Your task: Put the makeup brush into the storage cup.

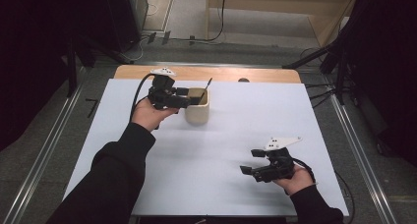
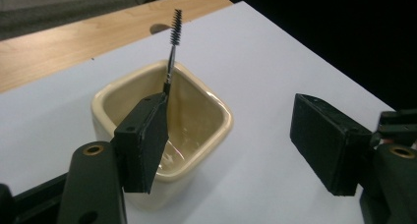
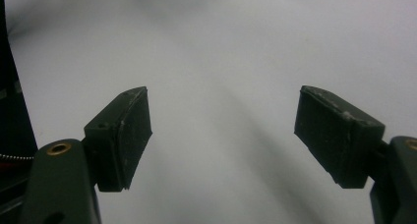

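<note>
A cream square cup stands on the white sheet toward the back of the table. A thin black brush stands in it with its bristled end up, leaning toward the far rim. My left gripper hovers at the cup's left side, open, with nothing between its pads. In the left gripper view the cup lies below the left gripper, and one pad hides the lower shaft of the brush. My right gripper rests open at the front right over bare sheet, and the right gripper holds nothing.
The white sheet covers most of the table, and a strip of bare wood runs along the back edge. Cables trail from both grippers. Metal rails and dark stands flank the table on the floor.
</note>
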A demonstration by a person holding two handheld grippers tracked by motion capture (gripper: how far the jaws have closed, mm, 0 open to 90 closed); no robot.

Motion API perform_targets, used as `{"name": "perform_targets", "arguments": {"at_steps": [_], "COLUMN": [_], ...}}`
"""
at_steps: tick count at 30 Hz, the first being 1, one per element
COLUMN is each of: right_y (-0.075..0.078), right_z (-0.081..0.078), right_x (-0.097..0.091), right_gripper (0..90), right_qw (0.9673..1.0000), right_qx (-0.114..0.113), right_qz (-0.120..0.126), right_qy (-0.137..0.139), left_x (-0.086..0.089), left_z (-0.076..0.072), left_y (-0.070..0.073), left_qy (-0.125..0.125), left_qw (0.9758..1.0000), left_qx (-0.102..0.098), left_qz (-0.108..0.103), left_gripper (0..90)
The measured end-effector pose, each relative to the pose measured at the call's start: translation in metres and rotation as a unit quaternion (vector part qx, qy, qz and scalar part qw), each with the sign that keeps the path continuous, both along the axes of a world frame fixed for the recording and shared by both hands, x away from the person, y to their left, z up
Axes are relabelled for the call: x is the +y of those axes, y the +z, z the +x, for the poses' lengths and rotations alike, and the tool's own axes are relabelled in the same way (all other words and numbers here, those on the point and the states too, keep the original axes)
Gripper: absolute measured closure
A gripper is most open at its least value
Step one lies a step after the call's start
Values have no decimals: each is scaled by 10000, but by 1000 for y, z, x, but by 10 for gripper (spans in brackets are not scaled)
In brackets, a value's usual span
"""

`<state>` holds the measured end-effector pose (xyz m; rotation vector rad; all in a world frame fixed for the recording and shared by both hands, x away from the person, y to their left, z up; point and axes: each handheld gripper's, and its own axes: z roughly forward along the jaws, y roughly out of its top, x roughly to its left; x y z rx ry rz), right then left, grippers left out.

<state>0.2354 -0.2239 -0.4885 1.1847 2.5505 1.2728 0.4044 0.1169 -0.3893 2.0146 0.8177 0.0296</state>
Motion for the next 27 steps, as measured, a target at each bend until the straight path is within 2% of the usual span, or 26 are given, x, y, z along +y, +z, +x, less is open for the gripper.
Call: {"name": "perform_targets", "arguments": {"at_steps": [5, 8, 10, 14, 21, 27], "right_y": [0, 0, 0, 0, 0, -1], "right_z": [0, 0, 0, -1, 0, 0], "right_x": [0, 0, 0, -1, -1, -2], "right_gripper": [226, 226, 226, 226, 226, 226], "right_qw": [10000, 10000, 10000, 10000, 10000, 10000], "right_qx": [7, 3, 20, 8, 16, 29], "right_qz": [-4, 2, -14, -12, -13, 22], "right_qy": [-3, 4, 1, -16, -20, -35], "left_x": [5, 7, 9, 10, 15, 18], "left_z": [-10, -13, -17, -25, -35, -42], "left_y": [-1, -2, -4, -6, -13, -22], "left_qy": [-169, -208, -296, -477, -550, -644], "left_qw": [9997, 9996, 9992, 9985, 9978, 9969], "left_qx": [162, 178, 276, 216, 346, 378], "left_qz": [113, 79, 34, 148, 106, 227], "left_gripper": [307, 307, 304, 292, 278, 270]}}
